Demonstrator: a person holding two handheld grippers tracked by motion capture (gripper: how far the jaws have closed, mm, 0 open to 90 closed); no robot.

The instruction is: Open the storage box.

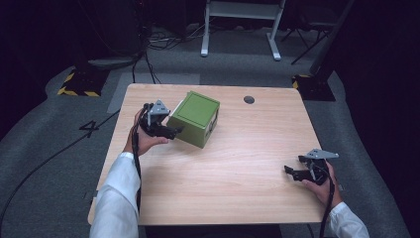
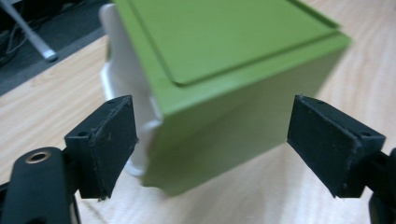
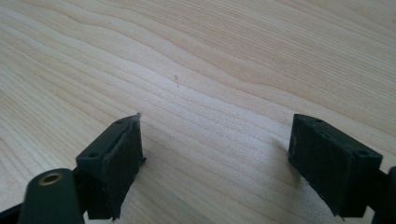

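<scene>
A green metal box [image 1: 194, 118] with a white side part stood on the light wooden table [image 1: 237, 168], left of centre. The left claw [image 1: 174, 130] gaped wide at its near-left corner, gripping nothing. The right claw [image 1: 291, 171] rested wide open and empty, near right.

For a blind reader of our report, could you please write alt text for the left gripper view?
A green box with a white part on one side stands on a light wooden table, seen from close up. The left gripper is open, its two black jaws standing apart on either side of the box's near corner without touching it.
</scene>
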